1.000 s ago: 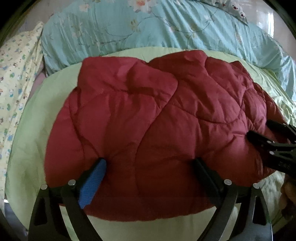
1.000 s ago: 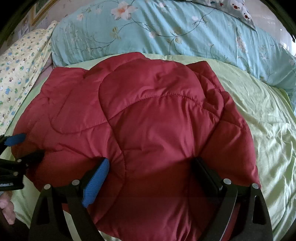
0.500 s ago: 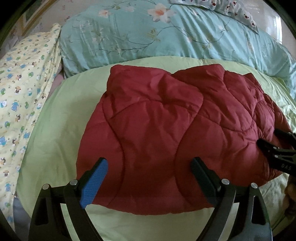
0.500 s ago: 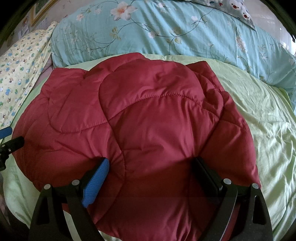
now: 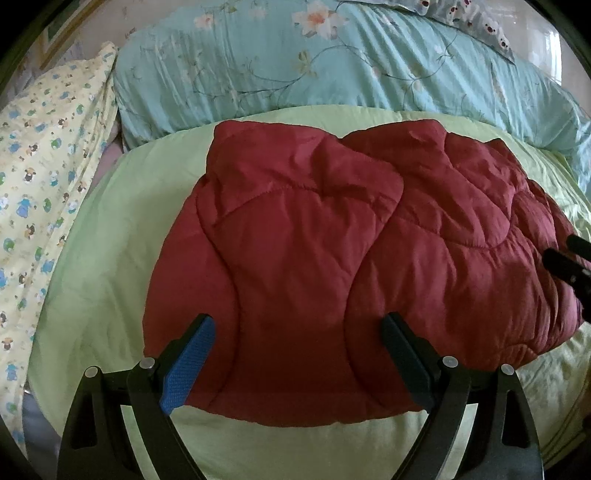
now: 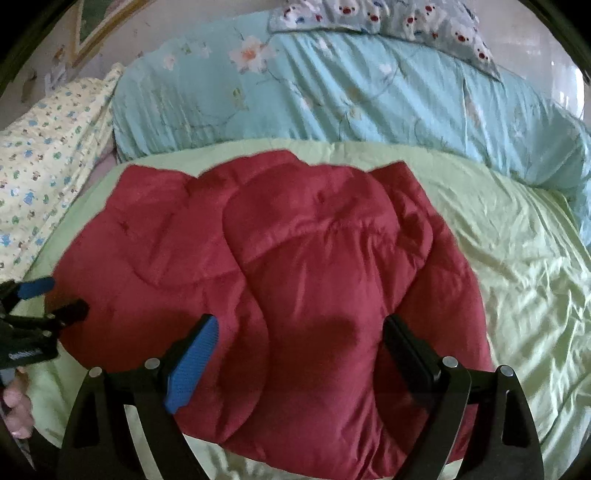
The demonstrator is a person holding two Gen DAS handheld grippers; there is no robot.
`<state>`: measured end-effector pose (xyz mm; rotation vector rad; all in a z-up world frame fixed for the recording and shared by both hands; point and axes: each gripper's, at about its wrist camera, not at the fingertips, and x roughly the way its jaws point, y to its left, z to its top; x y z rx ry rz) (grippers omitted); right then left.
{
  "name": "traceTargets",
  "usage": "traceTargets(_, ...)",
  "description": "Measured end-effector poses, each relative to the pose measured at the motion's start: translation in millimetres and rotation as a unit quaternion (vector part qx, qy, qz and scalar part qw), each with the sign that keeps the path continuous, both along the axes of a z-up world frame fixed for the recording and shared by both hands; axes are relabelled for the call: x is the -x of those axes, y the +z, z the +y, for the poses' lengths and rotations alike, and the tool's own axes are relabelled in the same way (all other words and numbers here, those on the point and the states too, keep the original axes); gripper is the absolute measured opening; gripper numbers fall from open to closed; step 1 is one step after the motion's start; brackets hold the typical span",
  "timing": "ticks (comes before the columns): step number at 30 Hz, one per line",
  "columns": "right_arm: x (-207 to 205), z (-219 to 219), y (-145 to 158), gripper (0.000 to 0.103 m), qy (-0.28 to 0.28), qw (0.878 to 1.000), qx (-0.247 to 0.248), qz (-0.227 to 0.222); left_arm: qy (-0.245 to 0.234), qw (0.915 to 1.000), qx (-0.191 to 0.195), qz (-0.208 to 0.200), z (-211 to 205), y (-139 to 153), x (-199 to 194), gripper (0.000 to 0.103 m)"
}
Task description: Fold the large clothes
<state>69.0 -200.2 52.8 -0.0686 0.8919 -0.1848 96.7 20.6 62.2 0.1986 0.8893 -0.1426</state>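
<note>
A dark red quilted jacket (image 5: 314, 240) lies folded in a puffy bundle on the light green sheet (image 5: 110, 258). My left gripper (image 5: 295, 321) hovers open over the jacket's near left part, its fingers astride the fabric without pinching it. In the right wrist view the jacket (image 6: 295, 258) fills the middle. My right gripper (image 6: 301, 321) stands over its near right part, jaws wide and closing slightly, pads not pressing the cloth between them. Each gripper shows in the other's view: the right gripper (image 5: 565, 254) at the jacket's right edge, the left gripper (image 6: 64, 295) at its left edge.
A pale blue floral duvet (image 5: 332, 66) is bunched along the far side of the bed. A yellow patterned pillow (image 5: 37, 166) lies at the left and a bear-print pillow (image 6: 388, 18) at the back. A person's hand (image 6: 16, 410) holds the left gripper. Green sheet (image 6: 517, 277) lies bare to the right.
Both grippers have drawn back and up from the jacket, which now looks smaller and farther in both views. The jacket itself has kept its shape and place.
</note>
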Motion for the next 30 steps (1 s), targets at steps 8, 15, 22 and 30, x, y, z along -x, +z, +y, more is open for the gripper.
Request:
traceTargets(8,-20,4,-6,0.090,0.020,0.999,-0.001,0.029,0.002,1.0000,0.006,0.008,0,-5,-8,0.094)
traceTargets(15,-40,-1,-23,0.092,0.021,0.997,0.022,0.074,0.002,0.9999,0.004,0.011,-3,-10,-18,0.095)
traceTargets(22,-52,-19,-32,0.093,0.014,0.996,0.009,0.090,0.002,0.9999,-0.003,0.014,-8,-19,-28,0.100)
traceTargets(30,-52,-22,-37,0.094,0.013,0.996,-0.002,0.085,0.005,0.9998,-0.001,0.020,-11,-25,-40,0.103)
